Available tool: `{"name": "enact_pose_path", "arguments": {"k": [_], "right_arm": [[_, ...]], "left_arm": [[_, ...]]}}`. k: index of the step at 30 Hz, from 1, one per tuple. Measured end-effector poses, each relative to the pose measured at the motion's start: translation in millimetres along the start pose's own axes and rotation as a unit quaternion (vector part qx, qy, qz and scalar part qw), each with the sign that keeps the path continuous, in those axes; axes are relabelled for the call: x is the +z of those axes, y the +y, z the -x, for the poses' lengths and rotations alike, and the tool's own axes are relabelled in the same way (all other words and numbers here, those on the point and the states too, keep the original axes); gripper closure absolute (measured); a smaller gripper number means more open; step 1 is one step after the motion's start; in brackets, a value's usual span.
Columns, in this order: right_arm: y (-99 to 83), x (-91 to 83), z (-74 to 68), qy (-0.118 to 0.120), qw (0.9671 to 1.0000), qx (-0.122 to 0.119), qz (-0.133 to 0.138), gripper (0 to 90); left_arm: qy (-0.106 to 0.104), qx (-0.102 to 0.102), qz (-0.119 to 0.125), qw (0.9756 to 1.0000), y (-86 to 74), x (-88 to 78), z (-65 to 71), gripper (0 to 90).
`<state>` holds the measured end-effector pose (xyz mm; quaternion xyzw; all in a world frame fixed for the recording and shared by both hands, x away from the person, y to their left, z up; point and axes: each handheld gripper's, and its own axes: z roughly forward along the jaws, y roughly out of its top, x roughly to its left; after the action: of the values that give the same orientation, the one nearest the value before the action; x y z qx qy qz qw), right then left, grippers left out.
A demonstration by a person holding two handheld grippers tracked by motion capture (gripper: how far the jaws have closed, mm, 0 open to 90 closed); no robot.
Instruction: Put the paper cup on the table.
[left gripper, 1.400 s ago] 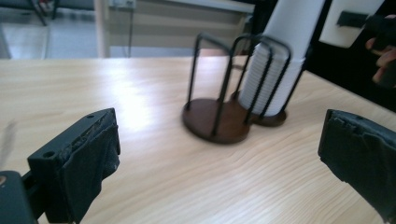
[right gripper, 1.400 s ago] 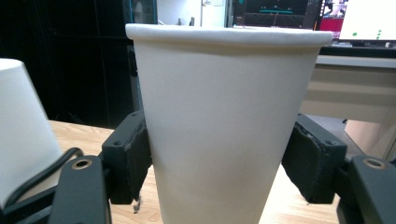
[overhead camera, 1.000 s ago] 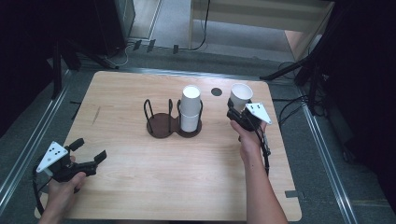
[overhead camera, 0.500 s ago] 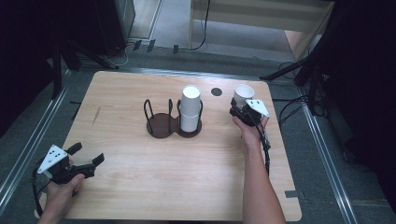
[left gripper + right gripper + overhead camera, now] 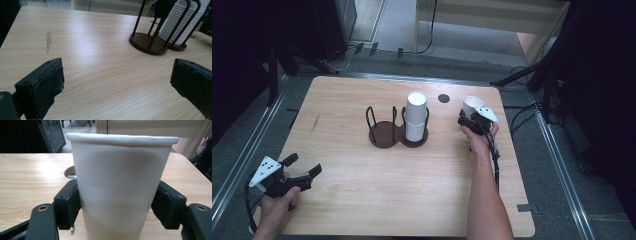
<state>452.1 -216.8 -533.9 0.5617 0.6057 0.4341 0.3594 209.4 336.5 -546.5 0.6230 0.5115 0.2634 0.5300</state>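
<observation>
My right gripper (image 5: 468, 119) is shut on a white paper cup (image 5: 471, 104), held upright near the far right of the table, beside the holder. In the right gripper view the cup (image 5: 120, 187) stands between the black pads (image 5: 71, 205), which press on its sides; its bottom is hidden. A dark two-ring cup holder (image 5: 384, 135) stands mid-table with a stack of white cups (image 5: 416, 115) in its right ring and nothing in its left ring. My left gripper (image 5: 304, 165) rests open near the front left corner, and its view looks toward the holder (image 5: 147, 43) and the stack (image 5: 180, 25).
The wooden table (image 5: 362, 200) has a small round dark hole (image 5: 443, 98) behind the holder, near the held cup. A faint grey smear (image 5: 48, 40) marks the wood at the left. Cables and dark stands lie on the floor beyond the table's far and right edges.
My right gripper has sunk a little with the cup still in its grip. The left gripper has barely shifted.
</observation>
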Motion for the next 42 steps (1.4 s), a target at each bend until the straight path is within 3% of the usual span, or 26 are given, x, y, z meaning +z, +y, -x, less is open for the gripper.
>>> {"name": "enact_pose_path", "arguments": {"k": [9,21,23,31,36,42], "right_arm": [[-1.1,4.5,-2.3,-0.007,0.9995,-0.015,-0.025,28.9],[-0.5,3.2,-4.6,0.003,0.9989,-0.02,-0.043,26.0],[-0.8,1.7,-4.9,0.01,0.9987,-0.012,-0.049,19.8],[-2.8,-5.0,-6.0,0.036,0.997,-0.019,-0.066,0.0],[-3.3,-13.3,-10.0,0.053,0.9962,-0.037,-0.059,0.0],[-3.3,-23.1,-13.9,0.054,0.9961,-0.037,-0.059,0.0]], "left_arm": [[0.002,0.014,-0.004,0.9999,-0.3,1.6,4.0,0.0],[0.003,0.018,-0.006,0.9998,-0.3,1.7,4.8,0.0],[0.003,0.023,-0.009,0.9997,-0.4,2.1,5.7,0.0],[0.004,0.024,-0.01,0.9997,-0.5,2.6,6.4,0.0],[0.003,0.021,-0.009,0.9997,-0.5,2.5,5.6,0.0],[0.001,0.015,-0.007,0.9999,-0.5,1.8,4.7,0.0]]}}
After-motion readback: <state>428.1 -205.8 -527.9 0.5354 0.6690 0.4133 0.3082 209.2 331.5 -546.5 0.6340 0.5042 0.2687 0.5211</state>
